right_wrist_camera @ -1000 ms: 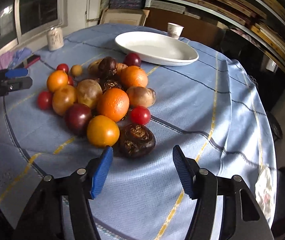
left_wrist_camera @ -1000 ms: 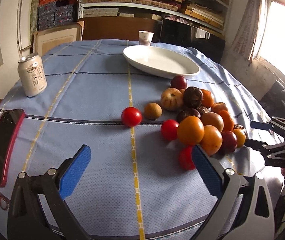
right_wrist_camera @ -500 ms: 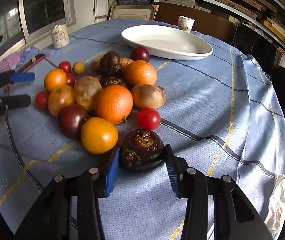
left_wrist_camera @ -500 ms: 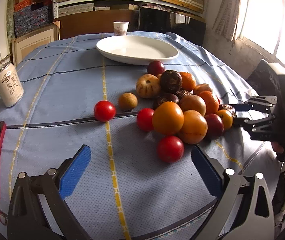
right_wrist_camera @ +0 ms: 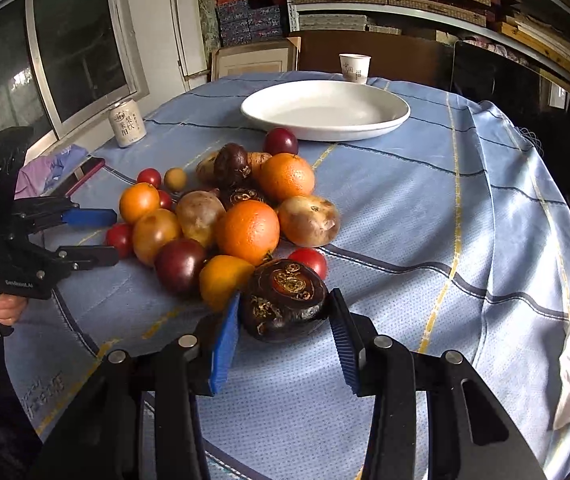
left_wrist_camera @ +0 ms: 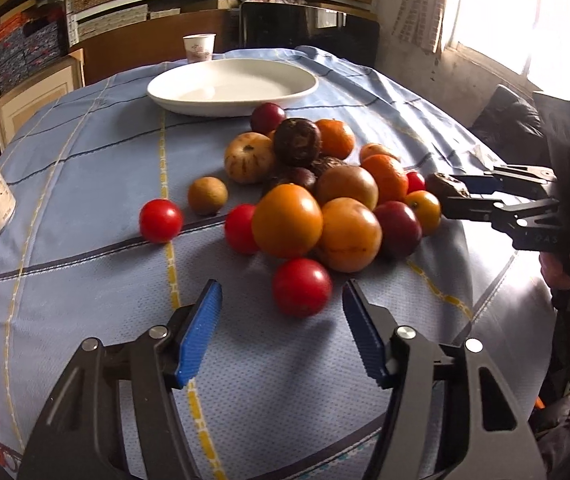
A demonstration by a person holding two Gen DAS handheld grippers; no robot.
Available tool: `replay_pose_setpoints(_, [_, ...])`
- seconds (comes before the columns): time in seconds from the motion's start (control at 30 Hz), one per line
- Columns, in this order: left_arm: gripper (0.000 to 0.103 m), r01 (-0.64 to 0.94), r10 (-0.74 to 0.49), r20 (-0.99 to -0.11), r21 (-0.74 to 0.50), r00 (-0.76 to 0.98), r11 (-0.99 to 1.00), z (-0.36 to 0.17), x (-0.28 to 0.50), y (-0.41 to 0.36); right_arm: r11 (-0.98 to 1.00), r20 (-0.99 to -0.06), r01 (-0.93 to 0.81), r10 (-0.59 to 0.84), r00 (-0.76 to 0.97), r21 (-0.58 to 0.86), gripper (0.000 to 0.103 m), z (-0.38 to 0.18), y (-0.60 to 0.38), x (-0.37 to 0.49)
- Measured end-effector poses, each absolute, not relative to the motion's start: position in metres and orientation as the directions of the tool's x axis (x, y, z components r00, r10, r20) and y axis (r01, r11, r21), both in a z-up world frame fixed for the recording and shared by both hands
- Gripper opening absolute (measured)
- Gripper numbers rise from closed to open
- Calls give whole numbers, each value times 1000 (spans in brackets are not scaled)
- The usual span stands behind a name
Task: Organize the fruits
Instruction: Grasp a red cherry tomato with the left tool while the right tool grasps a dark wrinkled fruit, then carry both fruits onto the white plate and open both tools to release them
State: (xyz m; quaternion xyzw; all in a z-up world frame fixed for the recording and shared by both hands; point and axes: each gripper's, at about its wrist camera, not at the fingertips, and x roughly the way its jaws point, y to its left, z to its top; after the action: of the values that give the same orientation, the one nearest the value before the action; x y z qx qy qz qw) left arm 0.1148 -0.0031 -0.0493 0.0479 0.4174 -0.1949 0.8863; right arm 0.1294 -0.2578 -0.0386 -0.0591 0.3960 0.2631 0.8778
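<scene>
Two grippers at the fruit pile, one fruit gripped.

My right gripper [right_wrist_camera: 283, 334] pinches a dark wrinkled fruit [right_wrist_camera: 285, 299] at the pile's [left_wrist_camera: 317, 192] near edge on the blue tablecloth [right_wrist_camera: 425, 208]. My left gripper [left_wrist_camera: 281, 334] is closing, jaws apart, with a red tomato [left_wrist_camera: 301, 287] just ahead between the tips, untouched. Beyond sits the white plate [left_wrist_camera: 233, 89].

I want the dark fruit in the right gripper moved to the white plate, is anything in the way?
Yes. The fruit pile lies between the dark fruit, clamped in the right gripper, and the white plate; lifting over it should clear.
</scene>
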Motion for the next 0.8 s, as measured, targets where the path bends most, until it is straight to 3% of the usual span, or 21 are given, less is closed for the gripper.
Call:
replay_pose_setpoints(0.2, [41, 411, -324, -783, -97, 530, 907, -54, 121, -8, 858, -724, -500, 419, 549, 117, 44, -40, -261, 128])
replay_pose_setpoints(0.47, [40, 437, -329, -796, -92, 507, 895, -54, 127, -16, 872, -735, -471, 408, 542, 137, 44, -44, -266, 129])
replay_pose_setpoints(0.6, [30, 425, -340, -790, -113, 510, 898, -52, 129, -13, 881, -737, -444, 410, 538, 166, 44, -44, -273, 128])
replay_pose_setpoints(0.8, [30, 410, -379, -772, -169, 510, 896, -44, 128, 1, 883, -718, -449, 399, 570, 134, 44, -23, -272, 125])
